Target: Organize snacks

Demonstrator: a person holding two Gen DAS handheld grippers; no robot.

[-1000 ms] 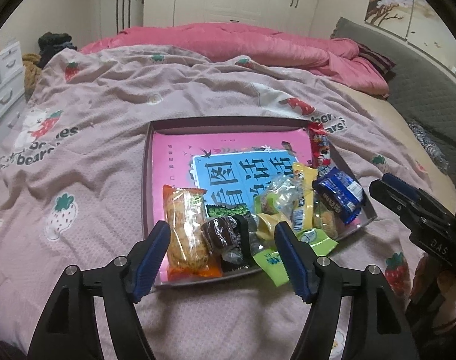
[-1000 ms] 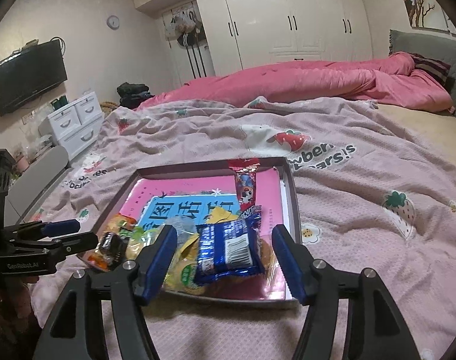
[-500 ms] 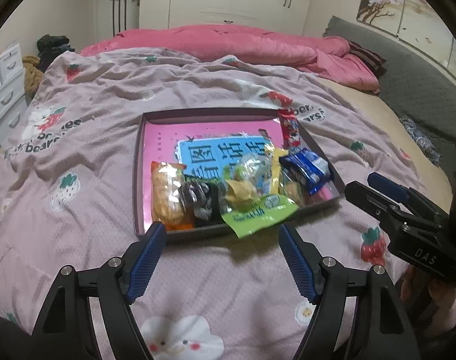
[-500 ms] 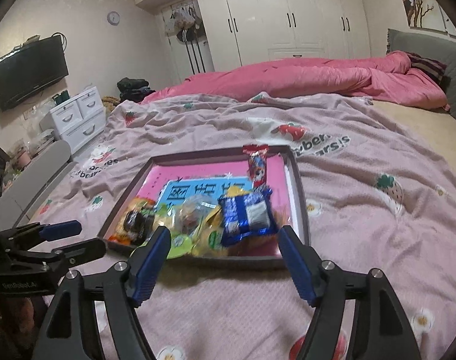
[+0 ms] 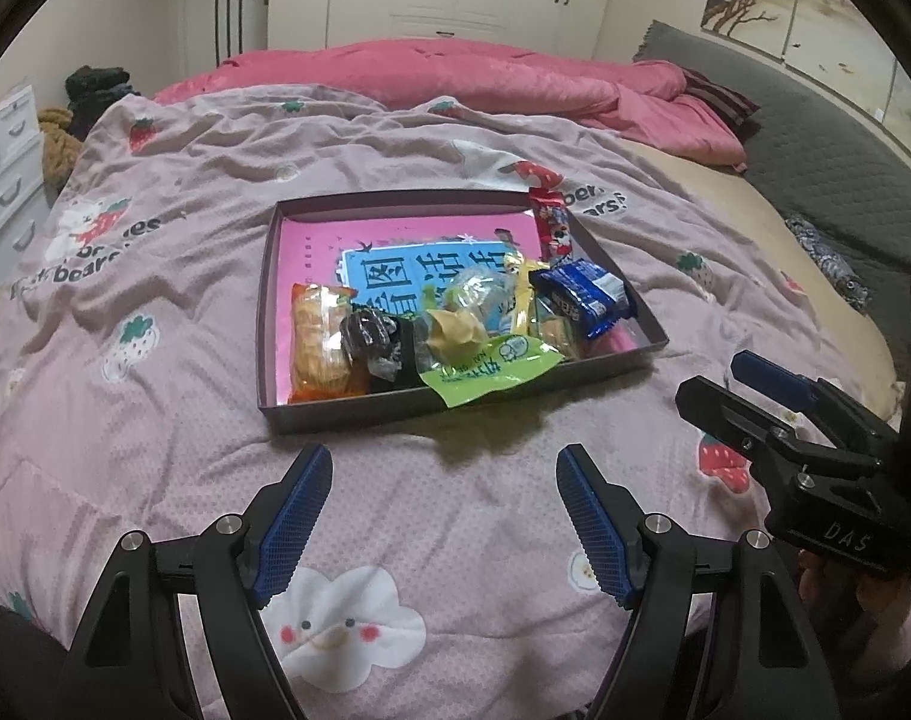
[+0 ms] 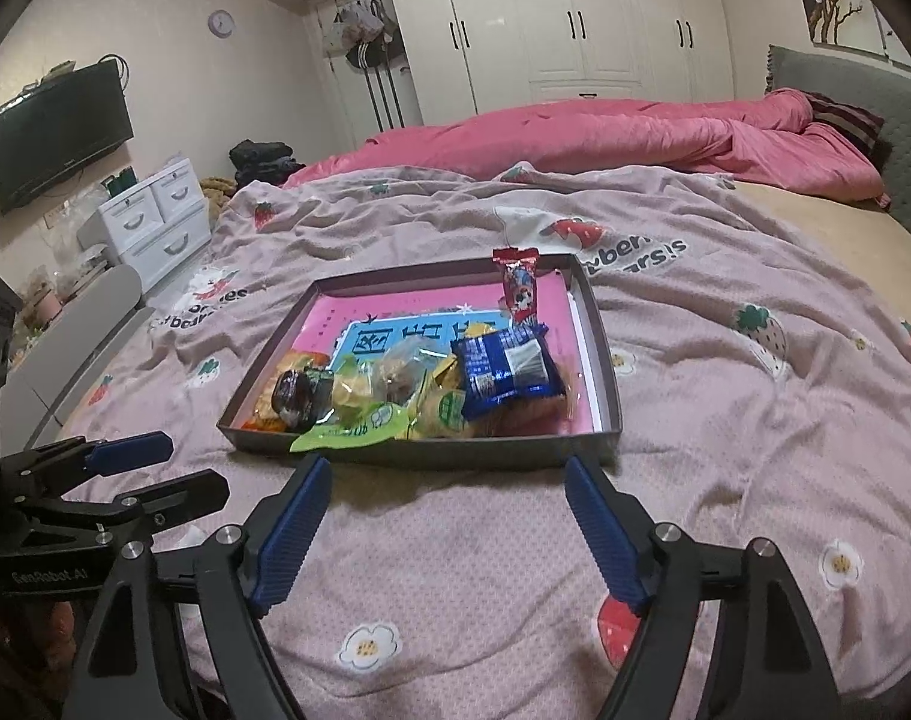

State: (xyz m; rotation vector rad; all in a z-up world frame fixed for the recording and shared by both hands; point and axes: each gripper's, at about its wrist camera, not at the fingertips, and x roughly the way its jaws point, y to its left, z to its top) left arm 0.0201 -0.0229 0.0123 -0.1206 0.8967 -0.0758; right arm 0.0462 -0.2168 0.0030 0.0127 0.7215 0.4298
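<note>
Both grippers have drawn back from the tray (image 5: pixel 431 414) since a second ago, when their pads reached over its near edge; the tray now lies wholly beyond the fingertips in both wrist views, and the snacks inside have kept their places. Left gripper (image 5: pixel 442 519) hovers over the pink quilt (image 5: pixel 155 450) with its jaws spread wide and nothing between them; right gripper (image 6: pixel 446 531) does likewise, its jaws opening further, with only quilt between them; each gripper also shows at the edge of the other's view.

Tray: a shallow dark box on the quilt; a pink book (image 5: pixel 329 240) with a blue panel lies flat on its floor, and the snacks crowd the near half on top of it. From the left in the left wrist view: an orange cracker pack (image 5: pixel 317 342) at the near left; a dark wrapped cake (image 5: pixel 374 339) just beside it; a yellow sweet (image 5: pixel 455 327) in clear wrap; a green packet (image 5: pixel 491 369) whose corner hangs over the near wall; a blue packet (image 5: pixel 584 297) at the right, resting on other small wrappers; a red stick (image 5: pixel 552 225) at the far right corner, leaning on the right wall with its end above the rim. Far half of the tray holds only the book.
</note>
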